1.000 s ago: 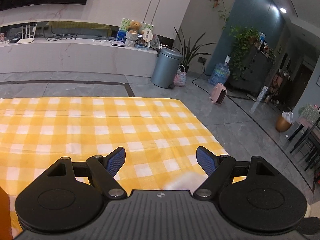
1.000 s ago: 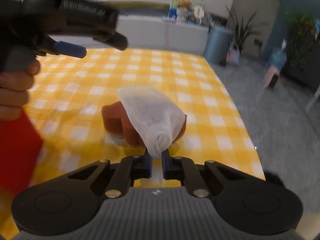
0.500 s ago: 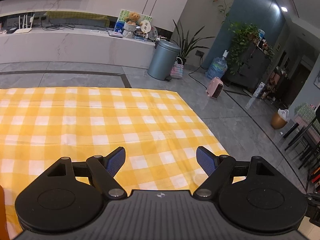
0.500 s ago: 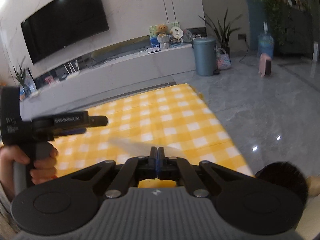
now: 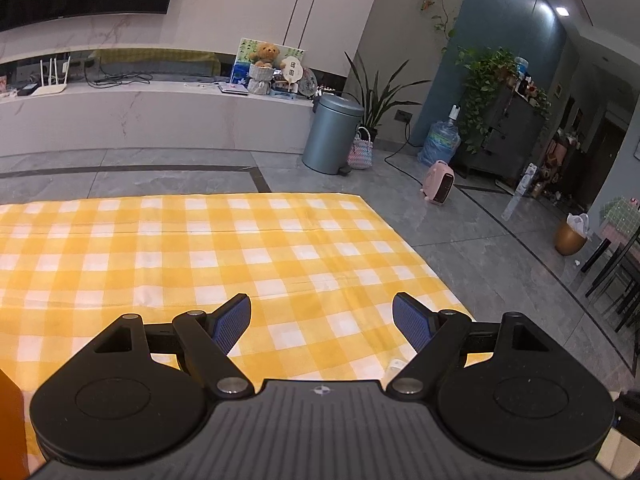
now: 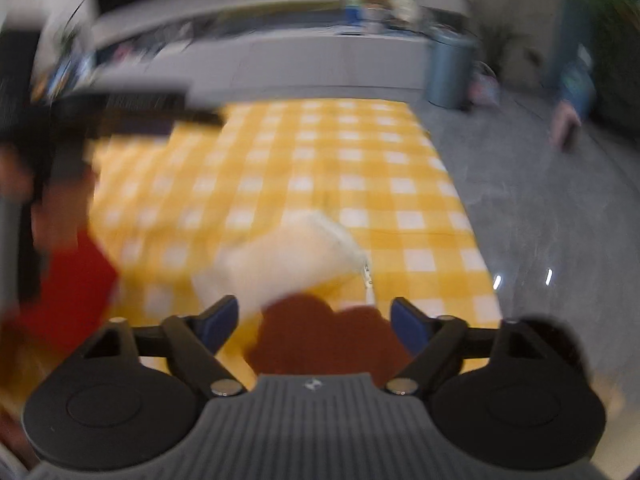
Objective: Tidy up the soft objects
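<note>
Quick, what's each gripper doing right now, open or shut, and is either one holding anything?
Left gripper: open, holding nothing.
Right gripper: jaws have just been opening, now wide, holding nothing; the white mesh bag lies loose ahead.

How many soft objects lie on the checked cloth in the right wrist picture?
2, though the picture is blurred. A white mesh pouch lies near the middle of the yellow checked cloth. A reddish-brown soft piece lies just below it. Others may be hidden.

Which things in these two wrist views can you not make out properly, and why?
- White pouch, right wrist view: motion blur hides its texture.
- Reddish-brown soft object, same view: partly hidden by the gripper body.
- Small white item, left wrist view: mostly hidden behind the gripper linkage.
</note>
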Motion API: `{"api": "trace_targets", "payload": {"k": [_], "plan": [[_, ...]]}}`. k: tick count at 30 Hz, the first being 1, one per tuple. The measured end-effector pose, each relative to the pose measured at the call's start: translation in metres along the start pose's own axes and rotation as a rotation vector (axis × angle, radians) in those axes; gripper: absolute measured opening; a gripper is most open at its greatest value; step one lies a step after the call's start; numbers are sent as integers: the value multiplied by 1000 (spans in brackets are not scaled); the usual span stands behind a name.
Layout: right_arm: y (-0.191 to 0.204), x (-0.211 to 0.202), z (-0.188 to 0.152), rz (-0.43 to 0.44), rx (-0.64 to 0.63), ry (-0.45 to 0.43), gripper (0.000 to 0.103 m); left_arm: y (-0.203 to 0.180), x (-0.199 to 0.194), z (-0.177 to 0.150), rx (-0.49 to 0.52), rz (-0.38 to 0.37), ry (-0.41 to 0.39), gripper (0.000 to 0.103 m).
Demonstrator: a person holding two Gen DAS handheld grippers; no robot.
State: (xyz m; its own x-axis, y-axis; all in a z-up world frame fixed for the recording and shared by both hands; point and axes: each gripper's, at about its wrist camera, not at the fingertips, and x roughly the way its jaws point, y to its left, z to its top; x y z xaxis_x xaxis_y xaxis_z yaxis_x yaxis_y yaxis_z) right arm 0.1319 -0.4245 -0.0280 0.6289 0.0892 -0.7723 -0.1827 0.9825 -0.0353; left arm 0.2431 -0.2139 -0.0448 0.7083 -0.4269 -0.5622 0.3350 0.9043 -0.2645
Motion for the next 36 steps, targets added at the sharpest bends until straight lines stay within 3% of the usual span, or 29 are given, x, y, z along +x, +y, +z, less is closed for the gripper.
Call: {"api": "trace_targets", "payload": {"k": [3,5,8,12,13,19,23,25,28,32,34,36], "plan": [[22,4,-23,5,-402,12,96,1,0,0,-3,-12,4,94],[21,11,-31,37,-486,59,98,2,0,0,-8,-21,9,94],[5,27,-28,26,-412,74,98,2,2,0,-9,-30,20,94],[-5,51,-29,125,-393,103,100,2,2,0,-7,-36,22,94],[-4,56,-32,118,-389,115,101,2,2,0,-7,-38,22,94],[-9,51,-27,130,-288,139,95,-1,3,-1,1,-39,27,94],[-7,47,-16,91,-145,261,93,-1,2,-1,0,-43,27,94],[-4,41,-15,119,-86,279,93,-1,2,-1,1,-42,27,94],[11,30,-21,155,-191,233,98,-1,2,-1,0,-44,27,94],[26,35,-34,47,-433,164,100,-1,3,-3,6,-44,29,95],[19,47,-37,60,-394,211,100,-2,3,-4,12,-44,29,94],[6,51,-34,86,-297,203,100,-2,4,-4,13,-46,32,95]]}}
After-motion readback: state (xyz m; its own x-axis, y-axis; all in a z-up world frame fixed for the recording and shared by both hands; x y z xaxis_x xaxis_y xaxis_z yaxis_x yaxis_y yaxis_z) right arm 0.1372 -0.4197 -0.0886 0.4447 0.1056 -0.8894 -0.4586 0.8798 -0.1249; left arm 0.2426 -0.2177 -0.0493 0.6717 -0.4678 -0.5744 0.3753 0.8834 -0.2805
